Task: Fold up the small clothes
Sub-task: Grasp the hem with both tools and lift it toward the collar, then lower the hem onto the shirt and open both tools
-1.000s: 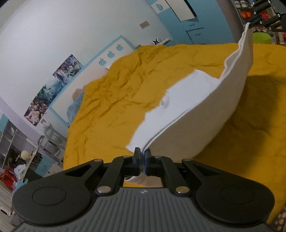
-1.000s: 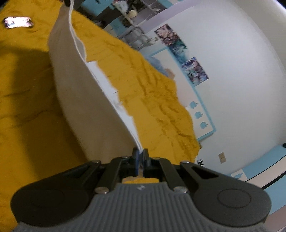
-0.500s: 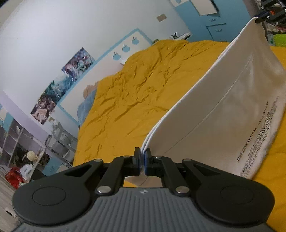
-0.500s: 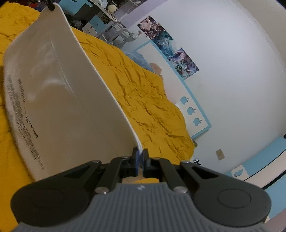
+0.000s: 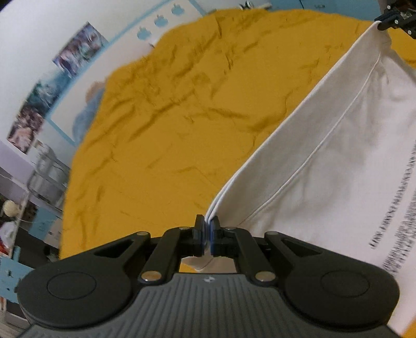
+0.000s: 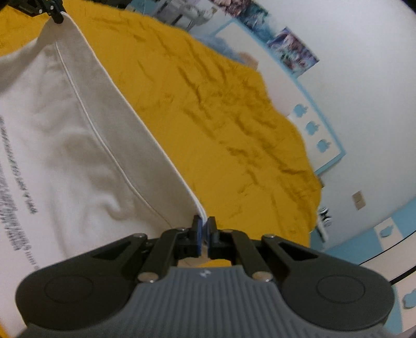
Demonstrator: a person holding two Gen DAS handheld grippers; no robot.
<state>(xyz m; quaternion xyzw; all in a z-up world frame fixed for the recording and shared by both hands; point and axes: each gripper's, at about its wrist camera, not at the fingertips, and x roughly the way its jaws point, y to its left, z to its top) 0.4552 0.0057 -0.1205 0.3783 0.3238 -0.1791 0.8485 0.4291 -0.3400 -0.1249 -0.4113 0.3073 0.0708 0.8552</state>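
Note:
A white garment (image 5: 325, 166) with lines of small black print is stretched between my two grippers above a yellow bedspread (image 5: 182, 109). My left gripper (image 5: 207, 228) is shut on one corner of its doubled edge. My right gripper (image 6: 204, 228) is shut on the other corner; the garment (image 6: 65, 145) spreads to its left. Each view shows the opposite gripper at the far top corner: the right one in the left wrist view (image 5: 390, 18), the left one in the right wrist view (image 6: 52, 10). The cloth below the held edge hangs toward the bedspread (image 6: 234, 124).
The wrinkled yellow bedspread covers the whole bed. A white wall with posters (image 5: 75, 49) and blue apple stickers (image 6: 312, 127) stands behind it. A blue pillow (image 5: 85, 114) lies at the bed's head. Shelves and clutter (image 5: 31, 182) stand at the left.
Both grippers have tilted and come lower toward the bed, holding the garment. The folded cloth opened out flat between them, and its printed side now faces the cameras.

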